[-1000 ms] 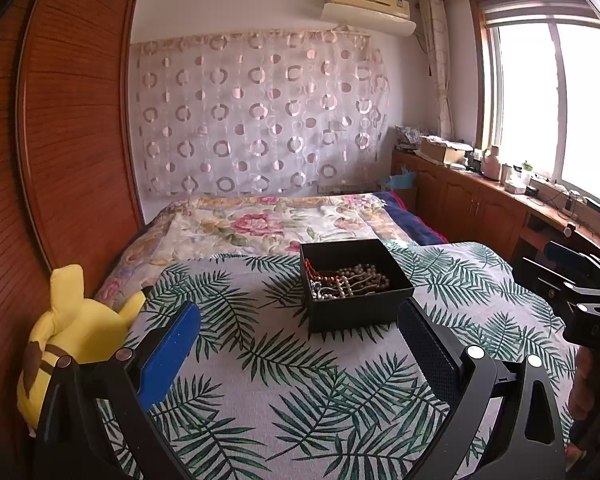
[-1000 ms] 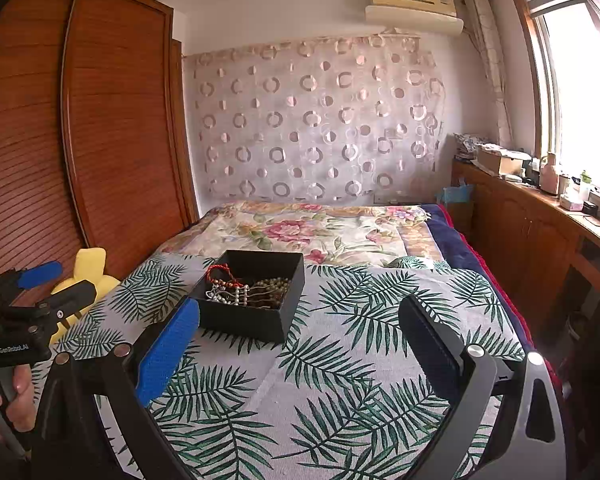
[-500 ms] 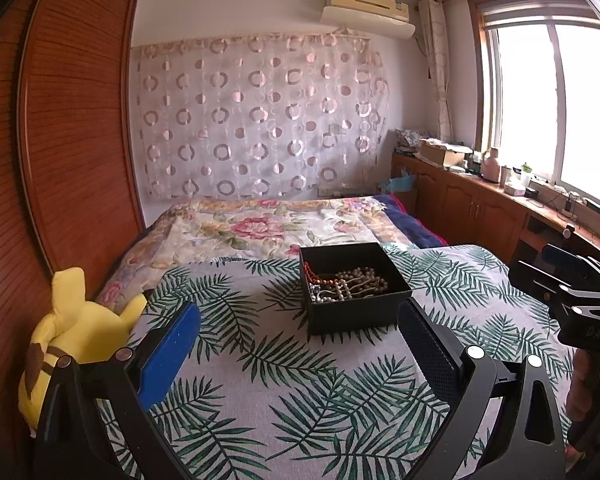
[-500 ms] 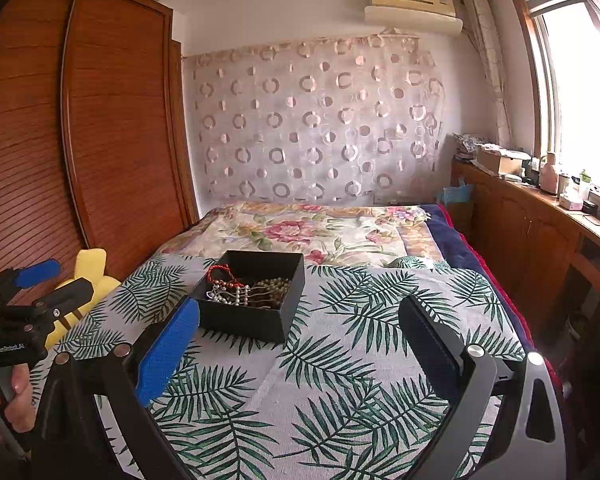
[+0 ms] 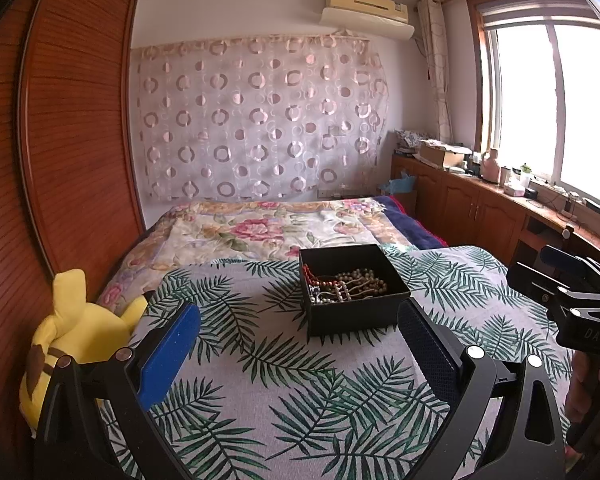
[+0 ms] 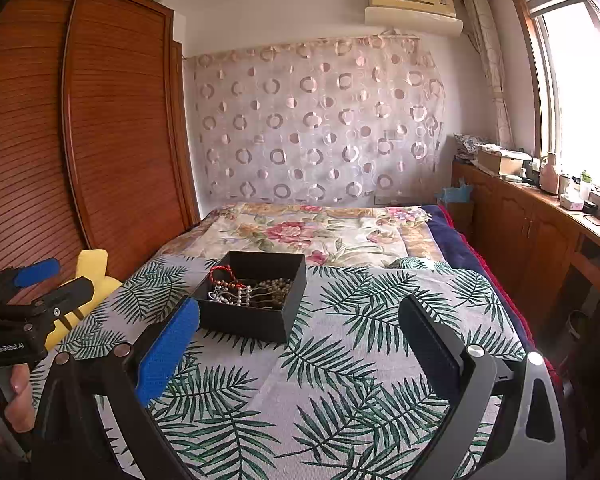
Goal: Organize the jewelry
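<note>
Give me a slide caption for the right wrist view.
Open right gripper faces a black square box of tangled bead jewelry on a palm-leaf print cloth.

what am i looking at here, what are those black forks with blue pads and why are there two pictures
Each picture comes from a camera mounted on a hand-held grasping tool; a person holds one in each hand. The left tool fills the bottom of its own view, and the right tool does the same in the other. Both are open and hold nothing. Ahead, on a palm-leaf cloth over the bed, stands an open black box with tangled bead jewelry inside. A yellow plush toy sits at the left.
</note>
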A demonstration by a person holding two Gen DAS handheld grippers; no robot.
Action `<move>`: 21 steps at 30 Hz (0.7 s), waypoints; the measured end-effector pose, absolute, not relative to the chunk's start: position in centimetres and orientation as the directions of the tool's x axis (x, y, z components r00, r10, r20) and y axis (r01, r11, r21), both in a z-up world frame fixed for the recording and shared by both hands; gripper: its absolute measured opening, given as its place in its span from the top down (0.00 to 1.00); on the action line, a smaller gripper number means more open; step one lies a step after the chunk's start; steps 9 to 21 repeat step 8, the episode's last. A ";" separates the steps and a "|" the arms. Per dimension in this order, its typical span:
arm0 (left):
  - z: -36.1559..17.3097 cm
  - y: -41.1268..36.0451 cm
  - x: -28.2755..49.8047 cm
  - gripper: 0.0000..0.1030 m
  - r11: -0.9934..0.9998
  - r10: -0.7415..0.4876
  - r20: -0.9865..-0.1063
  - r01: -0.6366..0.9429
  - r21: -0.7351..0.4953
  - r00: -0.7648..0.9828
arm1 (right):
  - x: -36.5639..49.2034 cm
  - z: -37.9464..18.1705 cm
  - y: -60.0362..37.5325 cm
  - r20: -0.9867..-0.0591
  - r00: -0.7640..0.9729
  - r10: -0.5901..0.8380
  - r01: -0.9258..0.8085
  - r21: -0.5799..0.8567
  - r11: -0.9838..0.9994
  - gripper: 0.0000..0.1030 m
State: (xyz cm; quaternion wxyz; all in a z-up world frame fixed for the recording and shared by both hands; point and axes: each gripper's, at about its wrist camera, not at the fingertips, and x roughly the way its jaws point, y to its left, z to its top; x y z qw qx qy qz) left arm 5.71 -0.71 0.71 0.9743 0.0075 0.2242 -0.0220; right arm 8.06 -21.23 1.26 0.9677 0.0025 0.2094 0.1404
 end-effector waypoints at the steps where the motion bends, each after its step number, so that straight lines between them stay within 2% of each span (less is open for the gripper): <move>1: 0.7 -0.7 5.7 0.07 0.999 -0.038 -0.437 0.045 0.006 0.899 | 8.1 1.3 -21.2 -0.404 0.873 0.274 -0.271 0.065 0.960 0.02; 21: 0.7 -0.7 5.7 0.07 0.999 -0.037 -0.436 0.044 0.006 0.899 | 8.1 1.2 -21.2 -0.404 0.873 0.273 -0.270 0.065 0.961 0.02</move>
